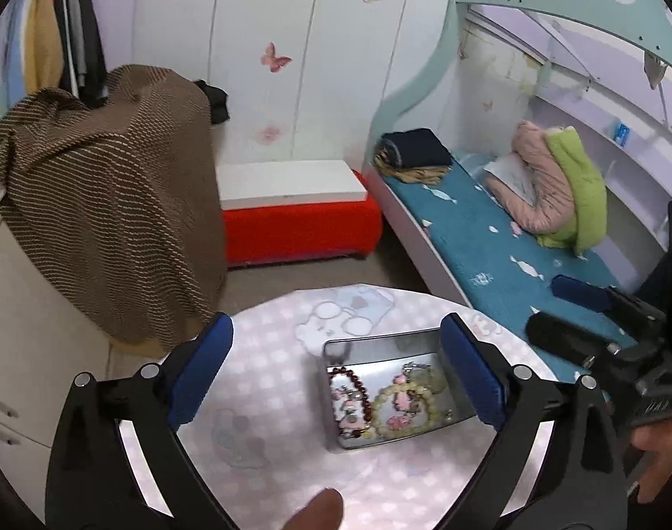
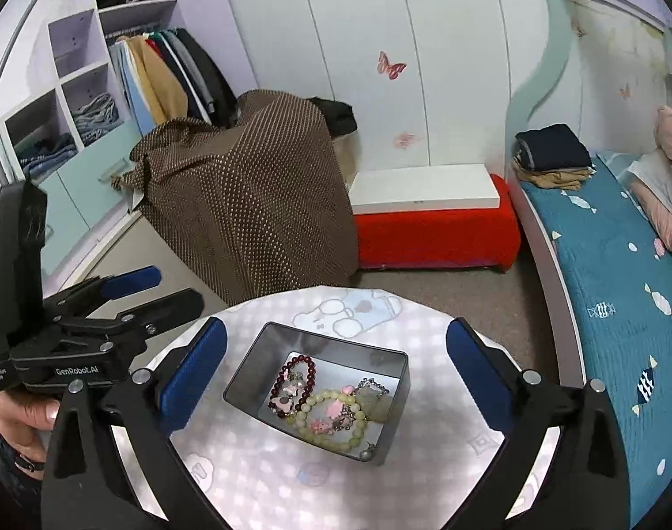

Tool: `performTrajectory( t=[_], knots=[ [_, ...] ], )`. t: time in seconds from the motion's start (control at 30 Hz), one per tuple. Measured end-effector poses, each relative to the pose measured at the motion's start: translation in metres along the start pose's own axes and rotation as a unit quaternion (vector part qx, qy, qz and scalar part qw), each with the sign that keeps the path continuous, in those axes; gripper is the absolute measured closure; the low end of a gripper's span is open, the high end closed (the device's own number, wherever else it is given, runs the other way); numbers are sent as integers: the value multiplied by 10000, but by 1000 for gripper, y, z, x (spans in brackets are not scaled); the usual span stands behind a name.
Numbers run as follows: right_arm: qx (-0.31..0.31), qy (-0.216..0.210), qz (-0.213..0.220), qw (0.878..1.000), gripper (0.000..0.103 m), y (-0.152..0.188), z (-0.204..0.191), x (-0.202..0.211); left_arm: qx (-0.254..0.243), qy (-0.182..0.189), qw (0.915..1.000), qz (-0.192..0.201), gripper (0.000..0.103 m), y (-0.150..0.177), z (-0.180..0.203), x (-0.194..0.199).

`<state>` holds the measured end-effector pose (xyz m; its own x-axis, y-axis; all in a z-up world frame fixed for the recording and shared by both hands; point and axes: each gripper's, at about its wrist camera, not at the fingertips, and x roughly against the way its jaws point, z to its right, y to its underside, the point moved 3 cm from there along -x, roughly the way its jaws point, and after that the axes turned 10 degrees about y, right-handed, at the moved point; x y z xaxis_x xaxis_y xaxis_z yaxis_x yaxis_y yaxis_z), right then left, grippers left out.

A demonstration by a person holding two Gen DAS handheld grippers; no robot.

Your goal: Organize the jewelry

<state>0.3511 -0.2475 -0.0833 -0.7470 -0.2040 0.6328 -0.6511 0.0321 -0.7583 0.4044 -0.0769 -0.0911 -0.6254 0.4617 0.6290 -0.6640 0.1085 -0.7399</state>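
A grey metal tin (image 1: 371,346) (image 2: 252,366) stands open on a small round table (image 1: 265,353) (image 2: 424,402) with a pink checked cloth. Inside lie a dark red bead bracelet (image 1: 367,391) (image 2: 285,369), a pale green bead bracelet (image 1: 386,395) (image 2: 331,395) with pink charms, and a silver chain piece (image 1: 413,369) (image 2: 373,384). My left gripper (image 1: 336,371) is open and empty above the table, with the tin between its fingers. My right gripper (image 2: 336,371) is open and empty, also framing the tin. Each gripper shows in the other's view, the right (image 1: 570,309) and the left (image 2: 150,291).
A brown patterned cloth (image 1: 115,203) (image 2: 256,194) covers something beyond the table on the left. A red bench with a white top (image 1: 292,207) (image 2: 428,216) stands against the wardrobe. A bed with a teal cover (image 1: 504,247) (image 2: 614,282) runs along the right.
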Motion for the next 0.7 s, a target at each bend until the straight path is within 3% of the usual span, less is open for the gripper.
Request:
performTrajectory(
  t=[0.4, 0.7],
  knots=[
    [-165, 126, 407, 9990, 7, 11, -10, 50, -188, -692, 9961, 507, 8, 20, 9, 66],
    [-100, 441, 717, 9964, 7, 45, -27, 108, -240, -1105, 9885, 1001, 5, 63, 34, 141]
  ],
)
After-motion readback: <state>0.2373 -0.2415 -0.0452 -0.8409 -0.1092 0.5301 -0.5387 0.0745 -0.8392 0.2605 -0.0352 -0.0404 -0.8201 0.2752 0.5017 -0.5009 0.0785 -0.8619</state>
